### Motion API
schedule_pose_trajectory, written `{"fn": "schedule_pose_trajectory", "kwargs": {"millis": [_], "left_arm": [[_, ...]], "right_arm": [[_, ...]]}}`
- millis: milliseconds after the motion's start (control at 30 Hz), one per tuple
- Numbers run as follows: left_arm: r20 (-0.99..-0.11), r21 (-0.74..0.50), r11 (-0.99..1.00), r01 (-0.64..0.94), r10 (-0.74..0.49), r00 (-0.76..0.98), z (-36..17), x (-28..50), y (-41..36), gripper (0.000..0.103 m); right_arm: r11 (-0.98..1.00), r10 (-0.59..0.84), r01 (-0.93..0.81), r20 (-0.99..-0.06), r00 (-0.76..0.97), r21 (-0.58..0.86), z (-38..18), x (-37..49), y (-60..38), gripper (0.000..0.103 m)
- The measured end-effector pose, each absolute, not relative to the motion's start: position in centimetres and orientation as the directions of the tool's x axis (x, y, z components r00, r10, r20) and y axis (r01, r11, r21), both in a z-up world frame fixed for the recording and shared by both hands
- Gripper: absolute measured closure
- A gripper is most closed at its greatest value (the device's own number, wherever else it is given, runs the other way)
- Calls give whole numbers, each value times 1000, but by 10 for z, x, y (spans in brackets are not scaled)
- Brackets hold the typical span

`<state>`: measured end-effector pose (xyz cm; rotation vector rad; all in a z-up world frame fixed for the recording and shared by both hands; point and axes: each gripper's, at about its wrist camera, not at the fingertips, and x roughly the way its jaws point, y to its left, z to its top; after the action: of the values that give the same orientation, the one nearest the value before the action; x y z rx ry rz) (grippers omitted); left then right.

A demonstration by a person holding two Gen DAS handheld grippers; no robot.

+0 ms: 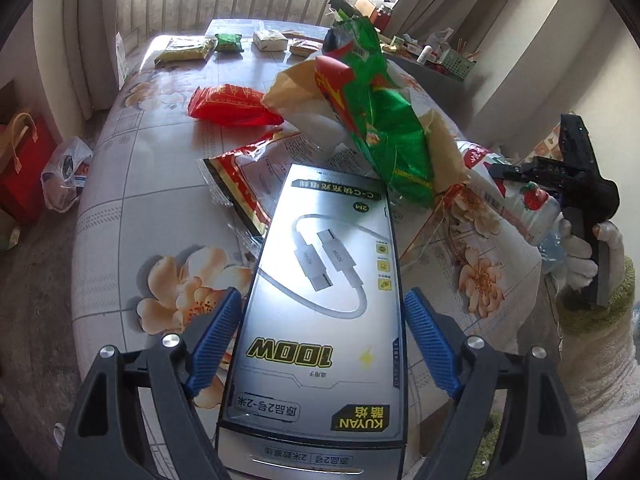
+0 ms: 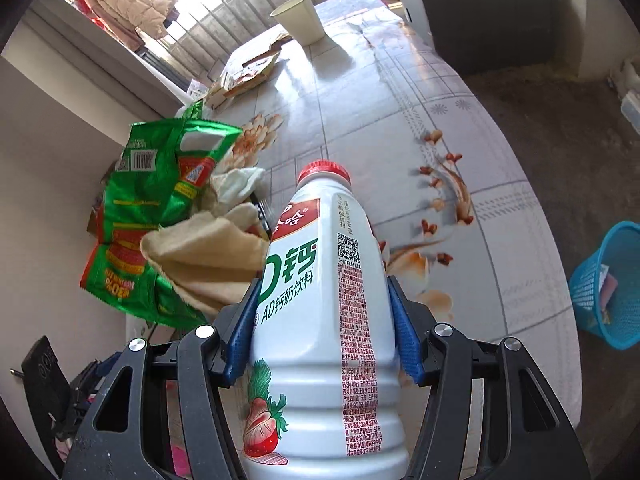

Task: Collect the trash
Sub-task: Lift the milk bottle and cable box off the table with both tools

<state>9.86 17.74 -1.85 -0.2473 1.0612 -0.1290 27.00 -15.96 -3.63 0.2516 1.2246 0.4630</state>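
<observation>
**Two full tools, loose trash stacked on top**

Left tool (image 1: 322, 332): closed narrow on a cable box (image 1: 320, 296), blue pads against both long sides. Right tool (image 2: 322, 328): clamped on a white milk bottle (image 2: 320, 320) with a red cap, pads pressed to its flanks.

Risks, as judged from here:
- Smooth, rounded bottle held low on the body; likely to slip or pivot forward if tilted.
- Green wrapper (image 1: 380, 120) and tan paper bag (image 1: 296, 88) seemingly propped just ahead of the box, not gripped by anything visible; apt to slide off with any jolt or swing.
- More trash on the tabletop (image 1: 132, 208) ahead of the left tool, a red packet (image 1: 228, 106) and a red-edged clear bag (image 1: 244, 184), and no free tool for it.

Only in the right wrist view: a blue basket (image 2: 608, 284) on the floor, off to the right of the tool, likely the drop point; a paper cup (image 2: 300, 18) far ahead.

Only in the left wrist view: the right tool from outside, held by a gloved hand (image 1: 580, 256), and the packets at the far end.
</observation>
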Motion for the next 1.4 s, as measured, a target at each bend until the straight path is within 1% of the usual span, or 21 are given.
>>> {"fn": "schedule_pose_trajectory", "kwargs": {"millis": [167, 333, 400, 567, 733, 767, 800, 833, 867, 933, 1000, 1033, 1067, 1167, 1233, 1267, 1300, 1367, 1400], "left_arm": [[-860, -213, 977, -9, -183, 476, -29, 106, 168, 20], [-867, -160, 987, -2, -139, 479, -30, 110, 160, 20], [-871, -137, 991, -4, -119, 477, -30, 114, 158, 20], [-869, -148, 989, -25, -118, 480, -28, 121, 159, 18], [-880, -110, 993, -48, -75, 469, -33, 129, 156, 18], [-880, -98, 994, -46, -65, 470, -33, 129, 155, 18], [-880, -90, 995, -45, -58, 472, -32, 129, 154, 18], [-879, -82, 996, -46, -50, 474, -32, 129, 154, 19], [-879, -68, 997, -45, -38, 476, -32, 128, 153, 22], [-874, -50, 998, -33, -28, 484, -32, 126, 151, 23], [-864, -36, 999, -12, -25, 502, -28, 122, 148, 39], [-862, -27, 1000, -6, -20, 507, -26, 120, 147, 42], [-860, -26, 1000, -3, -21, 510, -24, 118, 147, 48], [-863, -57, 998, -5, -47, 502, -21, 113, 152, 55], [-862, -67, 998, -7, -55, 504, -22, 110, 155, 55], [-860, -74, 997, -9, -59, 507, -22, 110, 157, 54], [-861, -82, 997, -13, -65, 504, -21, 111, 159, 51], [-859, -106, 994, -20, -82, 506, -19, 112, 163, 25], [-853, -117, 993, -12, -95, 513, -18, 113, 165, 20]], "right_arm": [[909, 404, -220, -875, 267, 353, -53, 243, -153, 46], [902, 425, -208, -868, 259, 379, -62, 238, -155, 43], [901, 429, -201, -865, 262, 386, -62, 242, -157, 37], [893, 446, -194, -857, 259, 406, -65, 243, -164, 32], [890, 452, -192, -849, 273, 413, -68, 246, -158, 32], [890, 454, -189, -847, 276, 415, -68, 247, -157, 35], [891, 451, -189, -848, 279, 412, -68, 246, -157, 40], [891, 452, -188, -847, 279, 413, -68, 246, -158, 42], [886, 462, -186, -843, 275, 425, -68, 246, -160, 45], [880, 475, -178, -836, 274, 441, -68, 246, -161, 45], [873, 488, -171, -829, 275, 457, -68, 244, -164, 46], [867, 498, -165, -823, 275, 470, -68, 243, -167, 46], [860, 510, -159, -815, 274, 485, -67, 242, -170, 46], [840, 541, -143, -795, 273, 523, -65, 238, -181, 46], [834, 551, -135, -790, 271, 535, -66, 236, -186, 46], [833, 551, -133, -789, 271, 537, -66, 236, -187, 46], [833, 551, -133, -789, 271, 536, -65, 235, -188, 46], [833, 552, -135, -789, 269, 537, -65, 234, -187, 46], [831, 555, -136, -788, 268, 539, -64, 234, -188, 46]]}}
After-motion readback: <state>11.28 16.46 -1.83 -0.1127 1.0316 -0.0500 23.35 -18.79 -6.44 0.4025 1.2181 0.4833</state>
